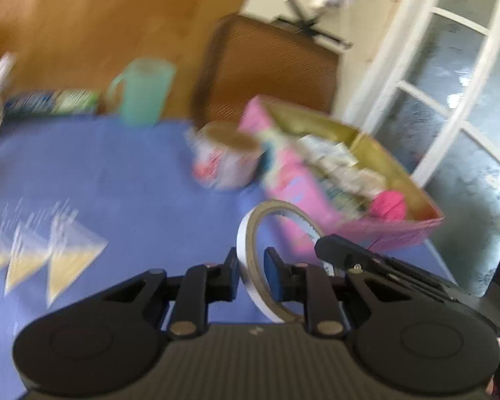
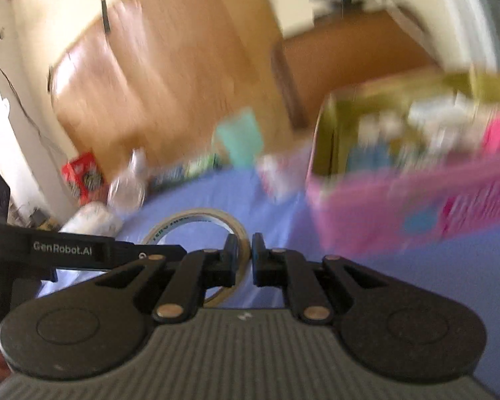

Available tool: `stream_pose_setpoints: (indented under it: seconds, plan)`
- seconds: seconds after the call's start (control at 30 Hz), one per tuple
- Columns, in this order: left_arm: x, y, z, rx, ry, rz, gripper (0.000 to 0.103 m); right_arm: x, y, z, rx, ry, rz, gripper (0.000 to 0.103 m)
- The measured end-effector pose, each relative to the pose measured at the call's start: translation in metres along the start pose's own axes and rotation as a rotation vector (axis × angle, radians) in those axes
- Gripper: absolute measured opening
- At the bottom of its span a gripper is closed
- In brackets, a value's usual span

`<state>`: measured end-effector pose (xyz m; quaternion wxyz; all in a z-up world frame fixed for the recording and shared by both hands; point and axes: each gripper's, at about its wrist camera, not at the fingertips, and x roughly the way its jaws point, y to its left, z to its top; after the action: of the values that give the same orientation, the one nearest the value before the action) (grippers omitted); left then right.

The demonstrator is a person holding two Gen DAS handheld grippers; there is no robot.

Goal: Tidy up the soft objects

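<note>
- Tape roll (image 1: 250,260) stands on edge above the blue tablecloth (image 1: 116,180), gripped by both grippers at once.
- Left gripper (image 1: 251,275) fingers clamp 1 side of its rim.
- Right gripper (image 2: 245,260) fingers pinch the opposite side.
- Pink box (image 1: 303,196) of packets sits just beyond, near a teal cup (image 1: 143,90).

surface: table under a blue-violet cloth (image 1: 123,180) with gold triangle print
far edge: mint-green plastic handled cup (image 1: 143,91), flat blue-green packet (image 1: 50,102)
centre: short round printed container (image 1: 225,160), probably a tin, frames blurred
right: pink open-top cardboard box (image 1: 303,196)
</note>
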<state>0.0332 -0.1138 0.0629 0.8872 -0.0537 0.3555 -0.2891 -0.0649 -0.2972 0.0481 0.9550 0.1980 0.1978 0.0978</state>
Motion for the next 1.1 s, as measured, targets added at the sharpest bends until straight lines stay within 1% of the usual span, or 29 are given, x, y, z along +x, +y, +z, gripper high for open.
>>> stream_pose_setpoints:
  seconds: [0.1, 0.2, 0.23, 0.27, 0.3, 0.33, 0.37, 0.4, 0.43, 0.47, 0.5, 0.53, 0.6, 0.7, 0.73, 0.77, 0.83, 0.93, 1.03, 1.1]
  plan:
    - [0.017, -0.034, 0.024, 0.085, -0.023, -0.027, 0.017, -0.012, -0.018, 0.019, -0.041, -0.098, -0.071, 0.011]
    - [0.044, -0.072, 0.045, 0.182, -0.053, -0.054, 0.019, -0.018, -0.047, 0.038, -0.042, -0.156, -0.155, 0.011]
    - [0.055, -0.083, 0.052, 0.207, -0.054, -0.058, 0.021, -0.017, -0.057, 0.044, -0.04, -0.167, -0.185, 0.011]
    - [0.068, -0.093, 0.058, 0.232, -0.054, -0.056, 0.032, -0.015, -0.068, 0.05, -0.038, -0.176, -0.215, 0.011]
    - [0.084, -0.104, 0.066, 0.264, -0.052, -0.038, 0.044, -0.009, -0.081, 0.057, -0.046, -0.186, -0.263, 0.011]
    - [0.098, -0.113, 0.072, 0.284, -0.062, 0.004, 0.059, -0.001, -0.093, 0.063, -0.072, -0.19, -0.314, 0.012]
    - [0.111, -0.119, 0.075, 0.299, -0.077, 0.065, 0.059, 0.007, -0.107, 0.068, -0.108, -0.179, -0.376, 0.014]
    - [0.122, -0.124, 0.077, 0.316, -0.074, 0.116, 0.059, 0.022, -0.122, 0.073, -0.142, -0.133, -0.441, 0.019]
    - [0.127, -0.125, 0.077, 0.311, -0.064, 0.143, 0.059, 0.028, -0.136, 0.073, -0.14, -0.105, -0.486, 0.028]
    - [0.126, -0.122, 0.076, 0.285, -0.058, 0.143, 0.059, 0.028, -0.145, 0.073, -0.112, -0.104, -0.498, 0.028]
    - [0.121, -0.116, 0.074, 0.251, -0.058, 0.112, 0.059, 0.021, -0.151, 0.073, -0.076, -0.115, -0.469, 0.028]
    - [0.115, -0.11, 0.071, 0.237, -0.061, 0.097, 0.059, 0.013, -0.154, 0.071, -0.052, -0.133, -0.447, 0.028]
    - [0.104, -0.104, 0.065, 0.239, -0.066, 0.126, 0.06, 0.0, -0.149, 0.067, -0.048, -0.169, -0.437, 0.028]
    - [0.089, -0.097, 0.058, 0.25, -0.079, 0.152, 0.063, -0.017, -0.138, 0.061, -0.008, -0.203, -0.386, 0.028]
    - [0.084, -0.096, 0.055, 0.252, -0.083, 0.159, 0.066, -0.022, -0.133, 0.058, 0.011, -0.214, -0.363, 0.029]
    - [0.079, -0.096, 0.053, 0.254, -0.087, 0.166, 0.075, -0.027, -0.127, 0.056, 0.023, -0.224, -0.347, 0.03]
    - [0.069, -0.095, 0.047, 0.258, -0.103, 0.178, 0.084, -0.033, -0.117, 0.051, 0.043, -0.24, -0.325, 0.033]
    - [0.053, -0.094, 0.038, 0.257, -0.106, 0.192, 0.091, -0.041, -0.103, 0.046, 0.084, -0.244, -0.291, 0.034]
    - [0.033, -0.089, 0.028, 0.249, -0.128, 0.216, 0.103, -0.046, -0.091, 0.043, 0.119, -0.23, -0.272, 0.034]
    - [0.02, -0.084, 0.02, 0.234, -0.157, 0.248, 0.103, -0.05, -0.083, 0.04, 0.139, -0.211, -0.26, 0.035]
